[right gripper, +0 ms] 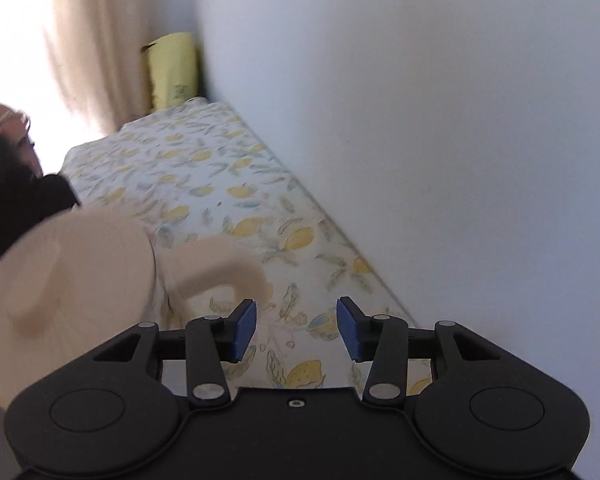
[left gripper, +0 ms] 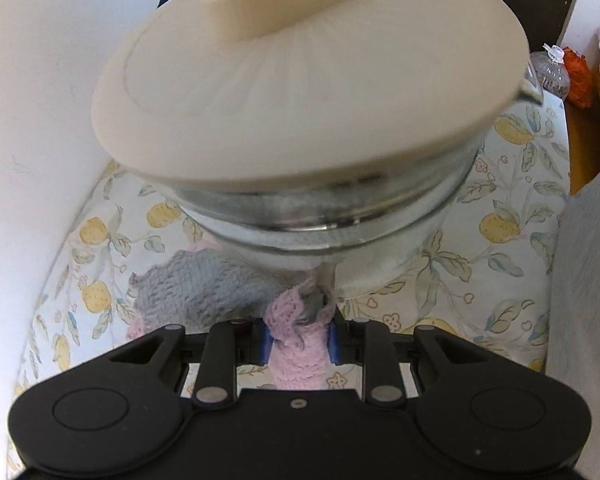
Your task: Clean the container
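A glass bowl (left gripper: pixel 312 216) with a cream lid (left gripper: pixel 300 80) stands on the lemon-print tablecloth (left gripper: pixel 480 272), close in front of the left gripper. My left gripper (left gripper: pixel 300 340) is shut on a pink and grey knitted cloth (left gripper: pixel 296 344). The cloth's grey part (left gripper: pixel 196 284) lies against the bowl's base. In the right wrist view the cream lid (right gripper: pixel 72 292) shows blurred at the lower left, with its handle (right gripper: pixel 220 264) sticking out. My right gripper (right gripper: pixel 296 330) is open and holds nothing, above the tablecloth (right gripper: pixel 204 184) beside the lid.
A white wall (right gripper: pixel 440 140) runs along the table's right side in the right wrist view, and a white wall (left gripper: pixel 32 100) is on the left in the left wrist view. A yellow bag (right gripper: pixel 172 68) stands at the far end. A plastic bottle (left gripper: pixel 548 72) and orange item (left gripper: pixel 578 76) sit behind the bowl.
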